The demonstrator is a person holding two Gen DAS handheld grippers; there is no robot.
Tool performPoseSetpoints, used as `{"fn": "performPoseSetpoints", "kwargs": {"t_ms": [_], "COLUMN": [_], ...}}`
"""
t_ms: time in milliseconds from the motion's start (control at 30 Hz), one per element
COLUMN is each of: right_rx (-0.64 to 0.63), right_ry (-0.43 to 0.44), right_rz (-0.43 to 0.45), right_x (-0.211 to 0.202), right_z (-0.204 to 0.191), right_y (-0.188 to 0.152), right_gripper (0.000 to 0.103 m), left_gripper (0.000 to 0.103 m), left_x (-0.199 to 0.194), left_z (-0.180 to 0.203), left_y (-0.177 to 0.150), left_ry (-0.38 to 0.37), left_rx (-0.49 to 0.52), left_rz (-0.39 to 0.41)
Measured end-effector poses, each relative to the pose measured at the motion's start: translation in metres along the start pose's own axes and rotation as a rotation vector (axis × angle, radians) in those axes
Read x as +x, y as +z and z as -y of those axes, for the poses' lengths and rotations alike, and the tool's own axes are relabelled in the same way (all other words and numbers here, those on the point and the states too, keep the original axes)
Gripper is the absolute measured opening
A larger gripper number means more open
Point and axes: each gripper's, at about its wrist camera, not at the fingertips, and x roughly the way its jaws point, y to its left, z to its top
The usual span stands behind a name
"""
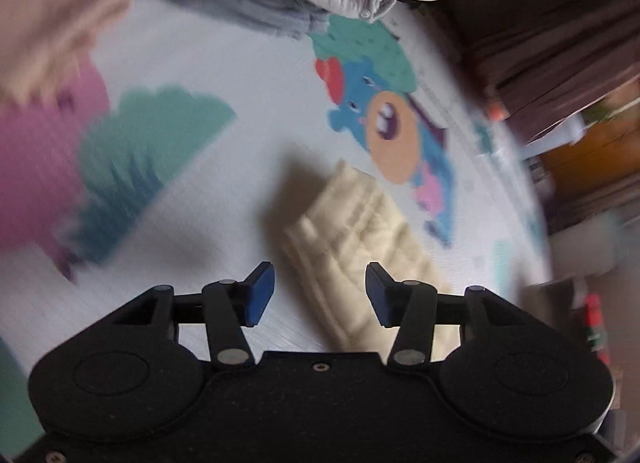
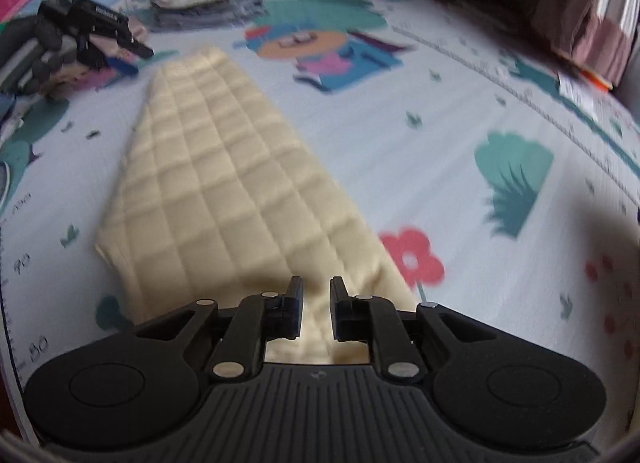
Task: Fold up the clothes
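Now | left hand-held gripper (image 1: 320, 293) wide above cream quilted garment (image 1: 360, 239) | right hand-held gripper (image 2: 316, 313) pinching its edge

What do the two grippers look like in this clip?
Both are matte black plastic with silver pivot pins and round domed housings at each side. The left gripper has blue finger pads and a speckled base. The right gripper has dark pads and a ribbed base. No cables or sleeves show.
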Motion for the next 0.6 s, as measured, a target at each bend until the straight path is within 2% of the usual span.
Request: {"fn": "performPoseSetpoints", "kwargs": {"t_ms": [67, 133, 200, 300, 433, 533, 567, 600], "right_rx": [-0.009, -0.028, 0.043, 0.120, 0.138, 0.120, 0.107, 0.095], "right_ry": [0.002, -0.010, 0.020, 0.038, 0.037, 0.037, 0.034, 0.030], "right_rz": [-0.033, -0.056, -0.047, -0.045, -0.032, -0.042, -0.054, -0.066], "right_x": [0.009, 0.017, 0.018, 0.018, 0.018, 0.018, 0.018, 0.018], "right_z": [-0.002, -0.003, 0.008, 0.018, 0.018, 0.015, 0.014, 0.013], "right_y": [-0.004, -0.012, -0.015, -0.017, -0.021, -0.020, -0.017, -0.015], "right_gripper": [0.023, 0.022, 0.022, 0.019, 0.019, 0.019, 0.019, 0.019], "left_gripper": [0.049, 0.049, 0.047, 0.047, 0.047, 0.045, 0.035, 0.020], "left_x": [0.010, 0.022, 0.034, 0.035, 0.028, 0.035, 0.038, 0.041], "left_z": [-0.006, -0.002, 0.004, 0.008, -0.007, 0.007, 0.012, 0.017], "left_y": [-0.004, -0.003, -0.003, -0.002, -0.008, -0.005, -0.004, -0.003], "left_ry": [-0.049, -0.044, -0.043, -0.053, -0.102, -0.065, -0.037, -0.011], "left_rx": [-0.024, 0.031, 0.105, 0.145, 0.110, 0.190, 0.217, 0.242], "left_rz": [-0.002, -0.002, 0.006, 0.034, 0.073, 0.071, 0.067, 0.062]}}
